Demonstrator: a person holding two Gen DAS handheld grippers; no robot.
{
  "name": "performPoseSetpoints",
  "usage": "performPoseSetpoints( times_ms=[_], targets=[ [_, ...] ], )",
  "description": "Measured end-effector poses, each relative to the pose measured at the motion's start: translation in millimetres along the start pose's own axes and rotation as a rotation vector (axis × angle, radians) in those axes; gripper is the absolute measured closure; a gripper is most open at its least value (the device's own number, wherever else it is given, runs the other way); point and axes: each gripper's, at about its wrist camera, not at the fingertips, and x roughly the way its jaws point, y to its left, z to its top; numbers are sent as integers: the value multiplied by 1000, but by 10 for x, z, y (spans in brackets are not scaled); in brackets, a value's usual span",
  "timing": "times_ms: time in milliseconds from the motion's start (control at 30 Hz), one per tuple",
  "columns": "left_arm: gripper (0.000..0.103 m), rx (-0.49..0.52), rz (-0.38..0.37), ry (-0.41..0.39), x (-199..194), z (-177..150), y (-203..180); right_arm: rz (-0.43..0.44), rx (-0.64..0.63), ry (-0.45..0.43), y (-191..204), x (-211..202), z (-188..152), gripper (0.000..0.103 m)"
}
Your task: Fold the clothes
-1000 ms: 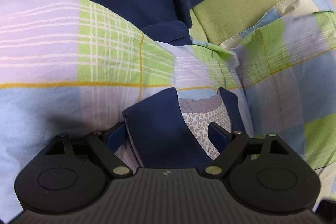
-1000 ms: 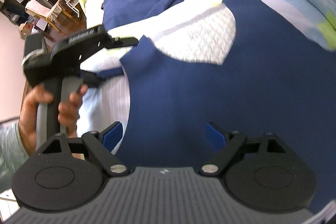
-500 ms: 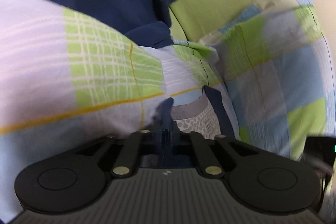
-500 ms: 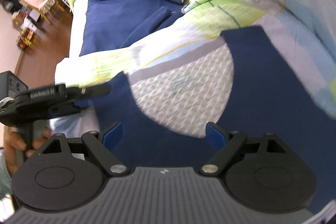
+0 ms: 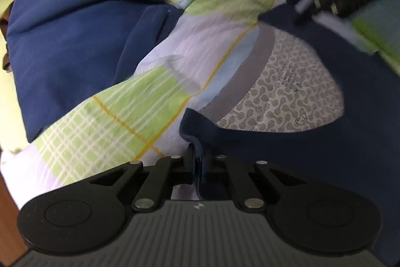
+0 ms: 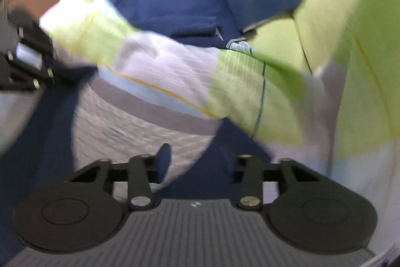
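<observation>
Pinching the navy shirt [image 5: 312, 142] at its near shoulder, your left gripper [image 5: 198, 162] has its jaws closed on the cloth. The shirt lies on the plaid quilt [image 5: 120, 124], collar toward the top left; its body runs off to the lower right. A printed neck label [image 5: 287, 74] is too small to read. A navy hoodie [image 5: 75, 41] lies beyond.

In the right view, your right gripper [image 6: 200, 162] stands partly open over the other shoulder of the shirt [image 6: 212, 177], holding nothing; blur hides more.
</observation>
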Motion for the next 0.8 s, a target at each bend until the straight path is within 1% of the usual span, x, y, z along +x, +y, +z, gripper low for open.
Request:
performPoseSetpoints(
  times_ms=[100,167,233,267,333,400,500,533,567,600,667,700,733,800],
  targets=[
    [101,-135,-68,26,60,11,203,50,-89,48,-276,101,70,80],
    [100,-200,-123,48,86,18,364,78,-133,60,-382,181,122,80],
    [99,-218,-139,57,93,23,417,103,-149,76,-448,248,158,80],
    [99,-220,-141,58,96,46,407,128,-166,89,-481,312,188,80],
    [99,-217,-140,54,110,32,403,208,-190,137,-534,483,224,80],
    [99,-214,-134,46,119,24,382,246,-223,163,-496,588,224,80],
    [99,-197,-120,31,109,6,335,264,-225,169,-501,636,222,80],
    [100,-182,-113,21,96,-1,314,267,-221,167,-505,640,218,87],
    [101,-166,-105,7,64,-12,292,265,-230,154,-480,626,188,91],
    [102,-150,-97,-6,33,-23,271,246,-246,148,-450,606,180,98],
    [102,-114,-78,-36,-36,-50,223,190,-293,118,-343,511,139,99],
    [103,-82,-55,-61,-106,-86,168,153,-309,79,-274,405,91,100],
    [103,-50,-34,-96,-204,-134,100,135,-310,58,-252,350,63,100],
    [103,-15,-18,-148,-375,-207,0,66,-308,-24,-140,85,-84,100]
  ],
)
